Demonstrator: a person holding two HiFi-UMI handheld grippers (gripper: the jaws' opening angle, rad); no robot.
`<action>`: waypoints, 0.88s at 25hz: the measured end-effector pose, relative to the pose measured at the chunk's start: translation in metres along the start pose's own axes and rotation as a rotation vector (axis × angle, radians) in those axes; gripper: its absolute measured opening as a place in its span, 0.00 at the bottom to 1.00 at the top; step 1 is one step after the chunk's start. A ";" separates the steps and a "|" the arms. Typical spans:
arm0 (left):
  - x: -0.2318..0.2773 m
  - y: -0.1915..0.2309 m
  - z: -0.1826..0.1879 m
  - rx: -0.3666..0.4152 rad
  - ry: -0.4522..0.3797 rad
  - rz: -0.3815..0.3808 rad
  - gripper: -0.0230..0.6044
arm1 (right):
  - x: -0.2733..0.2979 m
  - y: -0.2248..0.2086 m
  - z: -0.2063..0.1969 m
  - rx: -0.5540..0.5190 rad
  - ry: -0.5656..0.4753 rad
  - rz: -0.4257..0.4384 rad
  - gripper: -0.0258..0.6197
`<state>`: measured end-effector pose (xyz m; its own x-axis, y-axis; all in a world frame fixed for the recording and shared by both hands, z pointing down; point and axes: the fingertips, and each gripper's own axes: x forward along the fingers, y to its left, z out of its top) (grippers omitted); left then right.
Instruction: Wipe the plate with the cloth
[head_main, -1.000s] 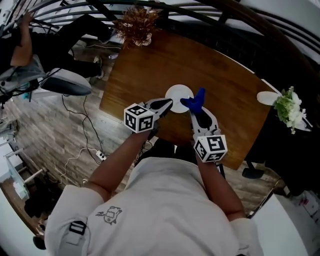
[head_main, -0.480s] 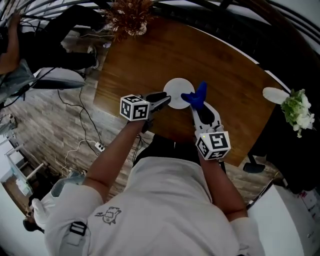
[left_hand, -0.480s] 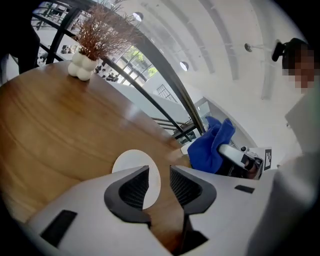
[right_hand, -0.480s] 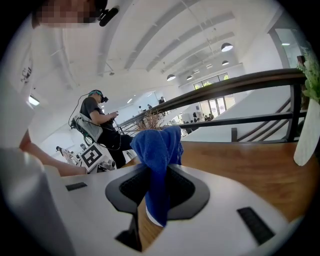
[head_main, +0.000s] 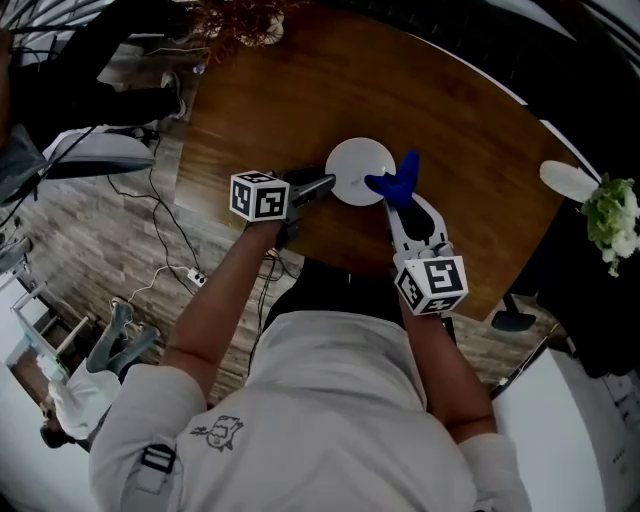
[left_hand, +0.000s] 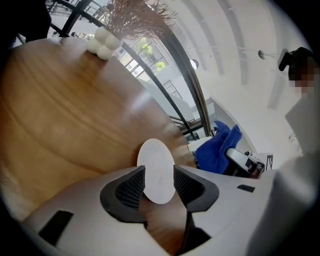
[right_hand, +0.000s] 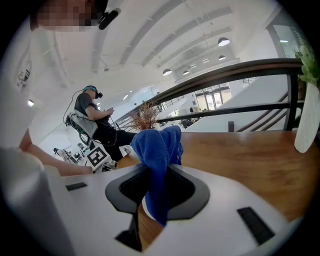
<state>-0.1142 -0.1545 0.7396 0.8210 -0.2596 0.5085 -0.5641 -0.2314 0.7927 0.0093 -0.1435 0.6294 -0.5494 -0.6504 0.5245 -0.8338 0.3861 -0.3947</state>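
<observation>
Jaws, left gripper (left_hand: 159, 181): apart, just been opening, white plate (left_hand: 156, 165) between them, unpressed.
Jaws, right gripper (right_hand: 157, 187): clamped on the blue cloth (right_hand: 157, 150).
Plate: on the wooden bench (head_main: 450, 110), cloth beside its right edge.

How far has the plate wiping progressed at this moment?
Done: the right gripper is shut on the blue cloth. In hand: the white plate lies on the table; the left gripper has just been opening its jaws, the plate's near edge between them, unpressed. Left, apparently: the wiping; the cloth hangs by the plate's rim.
</observation>
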 end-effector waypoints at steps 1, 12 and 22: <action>0.001 0.003 -0.001 -0.002 0.007 0.000 0.30 | 0.001 -0.001 -0.001 0.002 0.002 -0.003 0.18; 0.018 0.015 -0.008 -0.020 0.069 0.001 0.34 | 0.010 -0.008 -0.014 0.034 0.016 -0.012 0.18; 0.023 0.015 -0.010 -0.032 0.111 -0.023 0.34 | 0.019 -0.009 -0.018 0.054 0.026 -0.015 0.18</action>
<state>-0.1026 -0.1544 0.7666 0.8392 -0.1484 0.5232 -0.5436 -0.2050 0.8139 0.0053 -0.1471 0.6561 -0.5391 -0.6385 0.5493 -0.8379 0.3407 -0.4263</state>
